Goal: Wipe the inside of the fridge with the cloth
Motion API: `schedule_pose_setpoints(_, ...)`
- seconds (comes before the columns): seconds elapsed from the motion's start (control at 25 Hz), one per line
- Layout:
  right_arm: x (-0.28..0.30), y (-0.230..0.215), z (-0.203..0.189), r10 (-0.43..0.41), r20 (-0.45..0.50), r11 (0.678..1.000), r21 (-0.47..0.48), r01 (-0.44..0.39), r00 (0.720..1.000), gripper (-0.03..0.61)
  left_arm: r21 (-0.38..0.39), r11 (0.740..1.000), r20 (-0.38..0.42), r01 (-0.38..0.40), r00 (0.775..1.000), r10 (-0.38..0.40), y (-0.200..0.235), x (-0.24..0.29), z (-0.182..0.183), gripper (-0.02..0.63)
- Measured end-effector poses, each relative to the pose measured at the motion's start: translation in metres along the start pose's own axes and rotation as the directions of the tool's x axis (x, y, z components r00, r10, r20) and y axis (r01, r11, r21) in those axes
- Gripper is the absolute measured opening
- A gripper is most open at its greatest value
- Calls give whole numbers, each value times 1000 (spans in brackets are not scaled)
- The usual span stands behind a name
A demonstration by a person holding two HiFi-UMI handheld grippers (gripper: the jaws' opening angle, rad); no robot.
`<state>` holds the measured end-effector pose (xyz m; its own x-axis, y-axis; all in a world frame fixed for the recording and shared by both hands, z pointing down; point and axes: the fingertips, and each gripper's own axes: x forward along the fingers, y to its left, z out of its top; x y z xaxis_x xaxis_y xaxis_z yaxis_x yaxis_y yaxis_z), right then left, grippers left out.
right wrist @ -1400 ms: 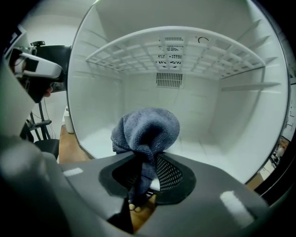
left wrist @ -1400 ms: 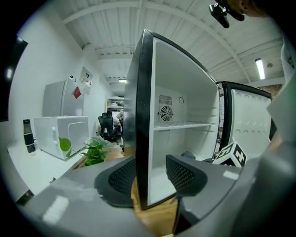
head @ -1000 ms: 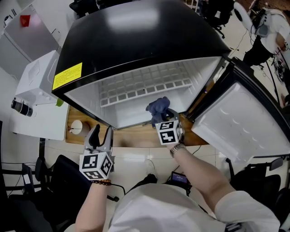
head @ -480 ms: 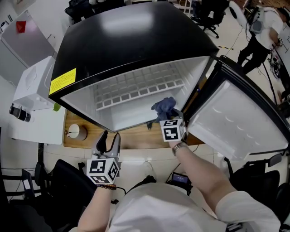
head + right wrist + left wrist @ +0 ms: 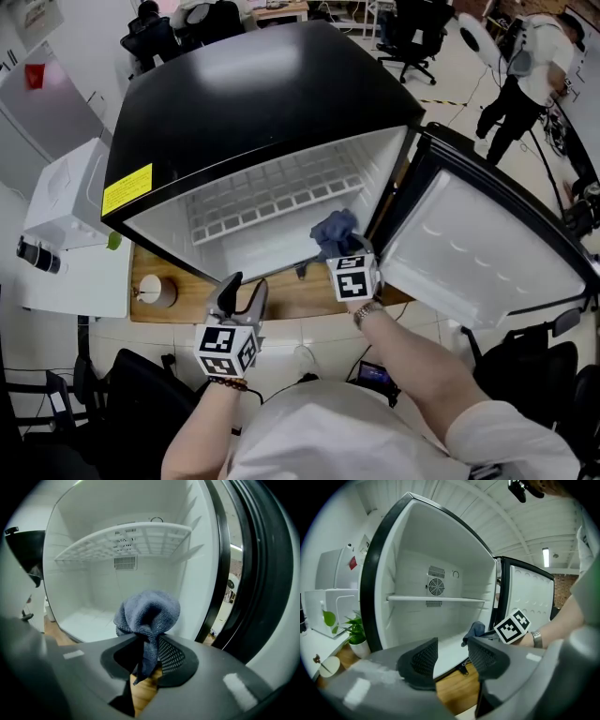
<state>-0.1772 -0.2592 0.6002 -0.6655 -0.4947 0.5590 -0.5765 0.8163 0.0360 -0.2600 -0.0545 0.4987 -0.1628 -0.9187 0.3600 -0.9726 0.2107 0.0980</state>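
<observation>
Wooden boards carry a black fridge in a busy office. The right gripper is clamped on a bunched blue terry cloth at the fridge's near right lip, beside the open door. The left gripper hangs nearer, with its jaws apart and empty. Inside are smooth white walls and one white grid shelf.

The right gripper has its jaws clamped on the lower fold of the blue-grey cloth, which bunches upward above the jaws. Behind the cloth is the white interior of the fridge. Above the cloth is the white grid shelf; the vent sits on the rear wall, up and left of the cloth. The black door frame runs to the right of the cloth.
</observation>
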Motion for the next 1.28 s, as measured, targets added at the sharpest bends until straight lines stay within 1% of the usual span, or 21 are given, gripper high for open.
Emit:
schedule_pose_setpoints(0.12,-15,6,7,29,33,1000,2,-29,999,92,12,997,-11,71,997,-71,-10,13,3,196)
schedule_pose_setpoints(0.24,-37,17,20,74,77,997,-21,-73,994,92,38,984,-21,172,985,-172,-25,28,8,206)
schedule_pose_setpoints(0.32,-53,25,30,116,107,993,-44,-112,987,92,64,965,-28,256,967,-254,-37,38,13,225)
schedule_pose_setpoints(0.4,-70,36,38,175,133,983,-74,-166,976,92,85,935,-36,344,939,-342,-49,46,18,249)
schedule_pose_setpoints(0.48,-87,46,45,252,153,965,-111,-237,955,92,102,894,-44,437,899,-435,-62,49,23,266)
schedule_pose_setpoints(0.56,-104,57,50,348,167,933,-158,-323,923,92,109,839,-51,533,846,-530,-75,47,29,270)
schedule_pose_setpoints(0.68,-131,69,53,479,158,867,-238,-437,864,92,113,759,-62,641,767,-638,-92,40,34,297)
schedule_pose_setpoints(0.76,-145,74,51,545,132,822,-278,-497,828,92,111,706,-71,699,714,-696,-102,33,35,306)
schedule_pose_setpoints(0.88,-164,78,48,621,95,762,-306,-571,778,92,91,625,-94,775,632,-770,-118,24,34,319)
schedule_pose_setpoints(0.96,-175,80,45,661,66,724,-317,-612,747,92,64,565,-113,823,568,-815,-131,17,32,321)
schedule_pose_setpoints(1.04,-183,82,39,691,32,690,-327,-646,722,92,37,507,-127,861,507,-852,-144,11,30,321)
schedule_pose_setpoints(1.08,-187,83,36,702,16,676,-331,-659,712,92,26,483,-132,875,481,-866,-150,8,29,321)
schedule_pose_setpoints(1.12,-189,84,34,711,1,663,-334,-670,703,92,17,462,-135,887,460,-878,-155,6,28,321)
schedule_pose_setpoints(1.16,-191,85,32,718,-12,652,-337,-679,696,92,10,445,-137,895,442,-886,-159,4,29,307)
schedule_pose_setpoints(1.2,-193,86,30,722,-23,644,-342,-684,691,92,5,434,-136,901,431,-892,-162,4,29,276)
schedule_pose_setpoints(1.24,-194,87,29,723,-32,639,-348,-686,690,92,2,429,-134,903,425,-895,-164,4,29,242)
schedule_pose_setpoints(1.28,-194,87,28,720,-38,639,-354,-683,693,92,1,431,-131,902,427,-895,-164,5,30,211)
